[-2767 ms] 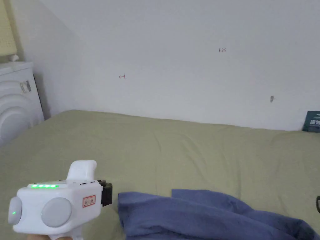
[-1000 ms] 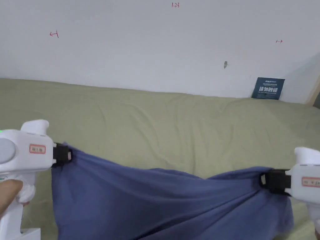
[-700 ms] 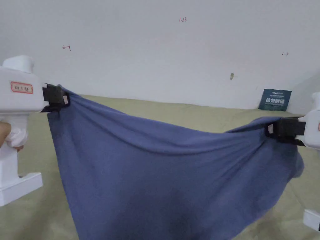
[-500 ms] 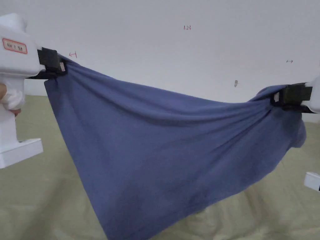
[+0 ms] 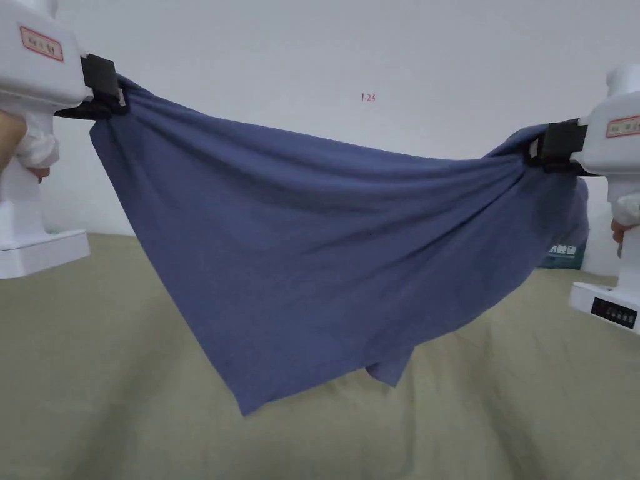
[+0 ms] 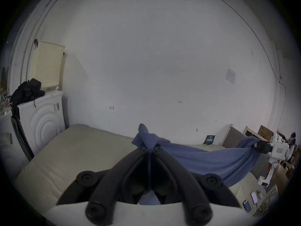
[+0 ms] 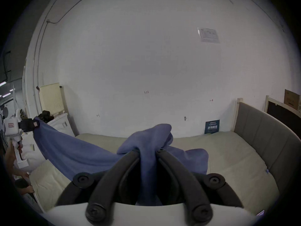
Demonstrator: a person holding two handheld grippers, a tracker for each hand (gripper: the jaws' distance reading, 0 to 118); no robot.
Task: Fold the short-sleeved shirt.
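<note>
A blue short-sleeved shirt (image 5: 312,250) hangs stretched in the air above the bed, its lower edge free of the sheet. My left gripper (image 5: 115,94) is shut on the shirt's upper left corner, high at the left of the head view. My right gripper (image 5: 537,150) is shut on the shirt's upper right corner, a little lower. In the left gripper view the black jaws (image 6: 149,149) pinch a bunch of blue cloth (image 6: 146,138), and the cloth runs off to the right gripper (image 6: 260,146). In the right gripper view the jaws (image 7: 148,151) clamp a thick fold of shirt (image 7: 151,136), with the left gripper (image 7: 31,125) far off at the left.
The bed (image 5: 94,375) with an olive-green sheet lies under the shirt against a white wall (image 5: 312,50). A grey padded headboard (image 7: 268,131) stands at the right. A white appliance (image 6: 42,120) with a dark bag on top stands at the left. A small dark sign (image 7: 211,126) leans on the wall.
Both grippers have lifted the shirt from the bed up into the air and spread it wide. Its hem has risen off the sheet. The right gripper has come up level with the left.
</note>
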